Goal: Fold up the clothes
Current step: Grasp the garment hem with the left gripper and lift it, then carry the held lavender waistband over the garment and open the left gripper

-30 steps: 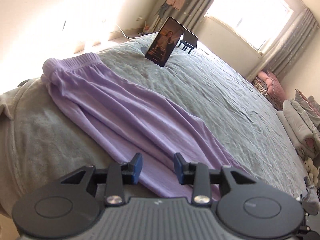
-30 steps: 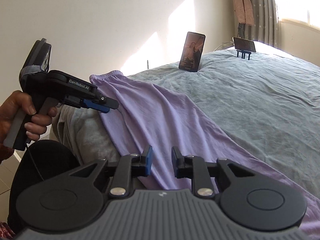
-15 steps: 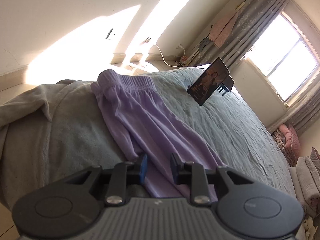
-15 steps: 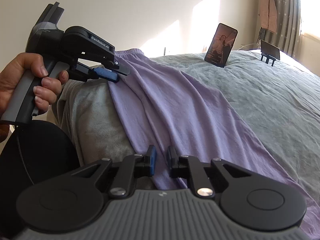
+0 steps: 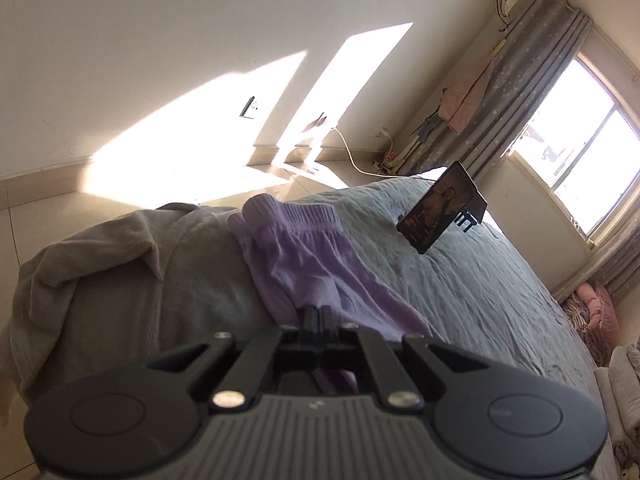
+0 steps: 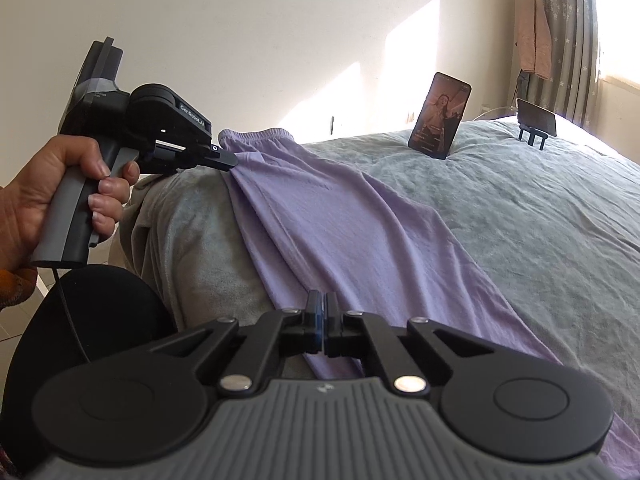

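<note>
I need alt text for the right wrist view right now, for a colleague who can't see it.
Both grippers are shut on the near edge of purple pants spread along a grey bed: the right gripper at the bottom of the view, the left gripper, held in a hand, near the waistband. Two phones stand propped on the bed behind.

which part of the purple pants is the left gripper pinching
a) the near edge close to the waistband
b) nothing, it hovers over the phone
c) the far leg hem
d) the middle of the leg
a: in the right wrist view the left gripper has its jaws shut on the near edge of the pants, just below the waistband.
</note>
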The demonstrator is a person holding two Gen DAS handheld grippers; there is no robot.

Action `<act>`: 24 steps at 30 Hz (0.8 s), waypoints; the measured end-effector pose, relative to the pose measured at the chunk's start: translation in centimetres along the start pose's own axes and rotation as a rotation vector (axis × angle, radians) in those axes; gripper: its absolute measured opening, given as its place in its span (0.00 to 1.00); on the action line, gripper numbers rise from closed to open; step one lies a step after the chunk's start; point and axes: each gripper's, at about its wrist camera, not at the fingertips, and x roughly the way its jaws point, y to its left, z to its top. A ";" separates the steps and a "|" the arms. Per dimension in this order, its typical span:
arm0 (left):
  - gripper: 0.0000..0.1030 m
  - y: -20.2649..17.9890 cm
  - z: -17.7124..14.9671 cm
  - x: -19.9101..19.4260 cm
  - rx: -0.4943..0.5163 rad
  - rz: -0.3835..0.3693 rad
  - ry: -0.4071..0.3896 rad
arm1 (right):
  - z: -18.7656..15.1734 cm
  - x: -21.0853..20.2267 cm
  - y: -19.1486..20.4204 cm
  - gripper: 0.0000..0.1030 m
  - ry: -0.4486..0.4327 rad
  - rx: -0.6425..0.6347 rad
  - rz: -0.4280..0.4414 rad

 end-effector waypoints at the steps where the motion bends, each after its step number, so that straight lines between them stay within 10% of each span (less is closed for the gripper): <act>1: 0.00 0.0 0.0 0.0 0.000 0.002 0.003 | -0.2 0.2 0.2 0.03 0.009 -0.014 -0.001; 24: 0.00 -0.8 1.1 -0.4 -0.054 -0.068 0.015 | -1.1 2.3 0.5 0.24 0.067 -0.148 -0.089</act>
